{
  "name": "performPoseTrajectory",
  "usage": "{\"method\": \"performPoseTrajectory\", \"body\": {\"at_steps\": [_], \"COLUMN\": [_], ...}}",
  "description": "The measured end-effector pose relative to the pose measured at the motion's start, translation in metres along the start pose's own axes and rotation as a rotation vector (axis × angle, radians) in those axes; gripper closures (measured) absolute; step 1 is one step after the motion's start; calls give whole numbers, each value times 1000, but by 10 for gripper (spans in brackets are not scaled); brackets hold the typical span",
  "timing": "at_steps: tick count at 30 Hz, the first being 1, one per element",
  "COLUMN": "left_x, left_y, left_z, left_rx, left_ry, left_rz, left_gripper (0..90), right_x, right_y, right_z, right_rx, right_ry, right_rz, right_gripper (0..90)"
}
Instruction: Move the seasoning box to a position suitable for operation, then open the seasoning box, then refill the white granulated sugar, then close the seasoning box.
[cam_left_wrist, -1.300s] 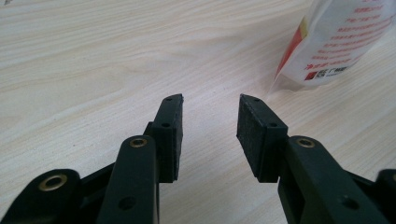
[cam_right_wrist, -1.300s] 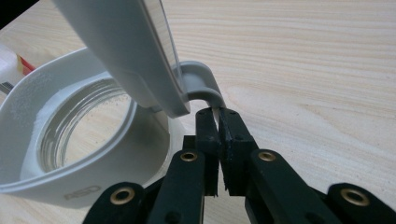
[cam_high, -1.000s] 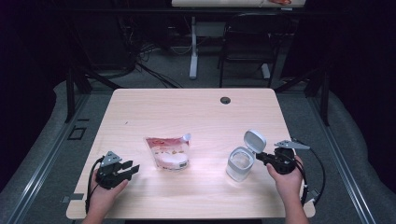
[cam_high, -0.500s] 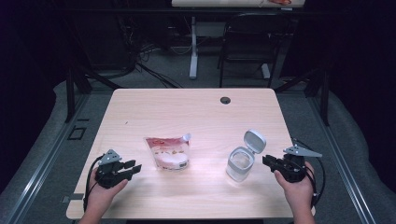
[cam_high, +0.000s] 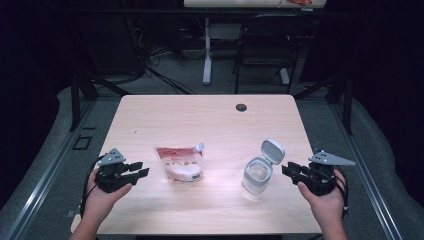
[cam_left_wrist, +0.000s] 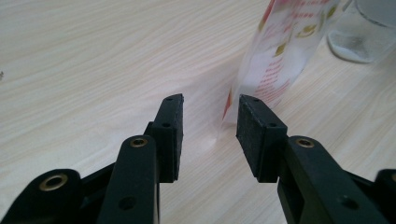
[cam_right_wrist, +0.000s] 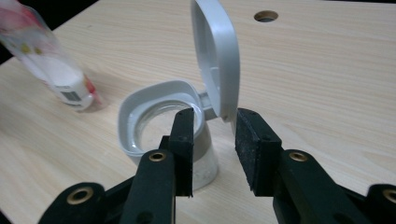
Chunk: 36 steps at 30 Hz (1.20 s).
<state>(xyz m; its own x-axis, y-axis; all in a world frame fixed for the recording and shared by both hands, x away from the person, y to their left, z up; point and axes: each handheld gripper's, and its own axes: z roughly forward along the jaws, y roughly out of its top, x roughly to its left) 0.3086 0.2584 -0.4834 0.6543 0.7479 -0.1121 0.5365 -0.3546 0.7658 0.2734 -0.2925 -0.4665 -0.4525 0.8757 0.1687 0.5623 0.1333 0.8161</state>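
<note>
A clear jar (cam_high: 256, 176) with a grey rim stands at the right of the table, its hinged grey lid (cam_high: 273, 150) flipped up. A red-and-white pouch (cam_high: 180, 163) stands left of it, near the middle. My right gripper (cam_high: 289, 171) hovers just right of the jar, apart from it. Its jaws have just been opening and nothing is between them. In the right gripper view the jar (cam_right_wrist: 154, 121) and lid (cam_right_wrist: 217, 56) sit just beyond the right gripper (cam_right_wrist: 212, 116). My left gripper (cam_high: 141, 169) is open left of the pouch. The left gripper (cam_left_wrist: 210, 105) points at the pouch (cam_left_wrist: 285, 51).
The light wooden table (cam_high: 200, 120) has a round cable hole (cam_high: 241, 107) near its far edge. Black chairs and another desk stand on the floor beyond. Bare wood lies between the pouch and the far edge.
My right gripper has drawn back to the right from the jar's lid and its jaws have parted. Both hands have lifted a little. The lid stays up.
</note>
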Motion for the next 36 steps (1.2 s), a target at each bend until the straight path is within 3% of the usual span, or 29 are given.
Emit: {"method": "performPoseTrajectory", "body": {"at_steps": [3,7,14,23,36], "left_x": [-3,-7,-10,-16,-17], "left_y": [10,23,39,54,63], "left_z": [-7,-13,-14,-13,-4], "left_rx": [-5,-15,-15,19,31], "left_ry": [-14,-51,-77,-67,-94], "left_rz": [11,20,14,69,54], "left_gripper": [619,625,648,657,670], "right_x": [3,14,34,57,74], "right_y": [6,17,36,58,83], "right_z": [-5,-10,-8,12,44], "right_rx": [-1,16,31,84,150], "right_ry": [33,46,89,129,161], "right_rz": [-8,-62,-142,-235,-308], "right_gripper": [677,677,692,701,708]}}
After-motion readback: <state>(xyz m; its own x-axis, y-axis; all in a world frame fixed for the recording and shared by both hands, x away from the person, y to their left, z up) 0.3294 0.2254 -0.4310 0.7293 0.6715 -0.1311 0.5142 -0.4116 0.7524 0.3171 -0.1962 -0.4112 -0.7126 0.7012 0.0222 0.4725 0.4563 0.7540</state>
